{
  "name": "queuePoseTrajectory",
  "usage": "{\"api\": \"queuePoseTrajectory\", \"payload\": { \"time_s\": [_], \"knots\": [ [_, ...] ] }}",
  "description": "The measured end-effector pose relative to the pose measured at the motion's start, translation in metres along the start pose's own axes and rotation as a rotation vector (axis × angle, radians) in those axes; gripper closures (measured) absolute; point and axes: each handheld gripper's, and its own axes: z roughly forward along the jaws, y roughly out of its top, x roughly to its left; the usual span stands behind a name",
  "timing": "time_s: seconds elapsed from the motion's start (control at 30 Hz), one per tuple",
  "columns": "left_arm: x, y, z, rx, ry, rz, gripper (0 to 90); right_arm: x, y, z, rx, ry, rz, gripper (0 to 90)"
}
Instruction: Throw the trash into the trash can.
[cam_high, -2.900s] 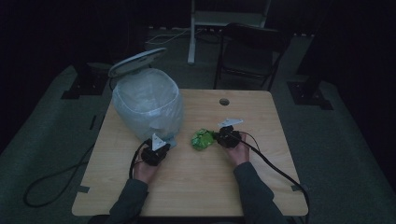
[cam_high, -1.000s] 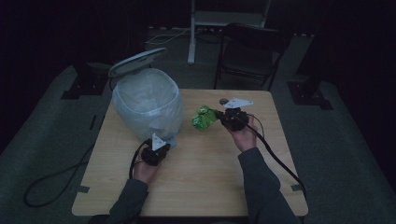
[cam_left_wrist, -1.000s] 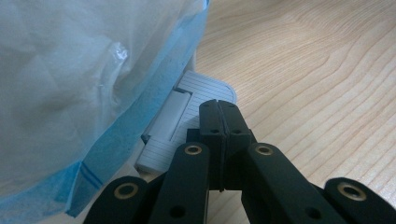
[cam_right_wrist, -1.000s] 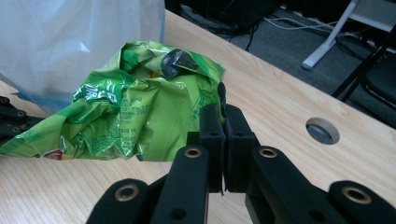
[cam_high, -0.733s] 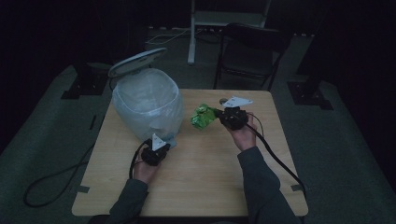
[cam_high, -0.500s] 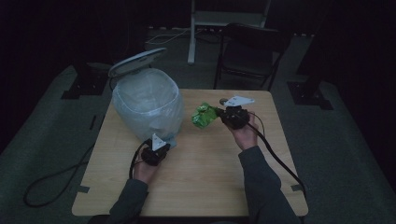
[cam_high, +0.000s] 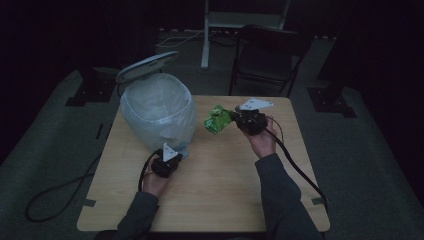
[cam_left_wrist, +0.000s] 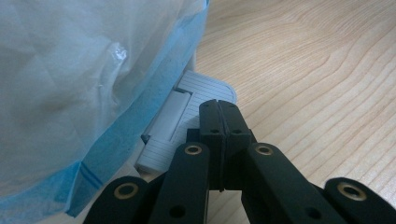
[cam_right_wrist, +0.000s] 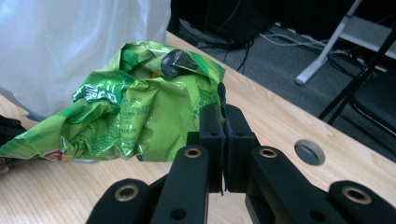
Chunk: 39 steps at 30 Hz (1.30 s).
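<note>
Right claw (cam_high: 234, 118): clamped on one edge of the crumpled green wrapper (cam_high: 218, 119), held above the desk (cam_high: 220, 185), just right of the bin (cam_high: 157, 112).
Left claw (cam_left_wrist: 218, 122): closed, empty, tips on the bin's pedal (cam_left_wrist: 187, 122).
Bin: lid (cam_high: 146, 66) raised; lined with a pale bag; contents cannot be told.
Risk 1: thin edge grip; the wrapper may slip before clearing the rim.
Risk 2: if pressure on the pedal eases, the lid could drop on the wrapper.

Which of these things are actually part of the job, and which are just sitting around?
In use:
- green crinkled wrapper, pinched in the right gripper
- bin with a plastic liner, lid up
- bin pedal, under the shut left gripper

Lying about:
- folding chair
- floor cable
</note>
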Motion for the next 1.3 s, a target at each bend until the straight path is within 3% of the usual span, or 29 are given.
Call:
{"api": "queuePoseTrajectory", "payload": {
  "time_s": [1.3],
  "knots": [
    [0.001, 0.0, 0.0, 0.003, -0.005, -0.002, 90.0, 0.014, 0.054, -0.015, -0.119, 0.02, -0.039, 88.0]
  ]
}}
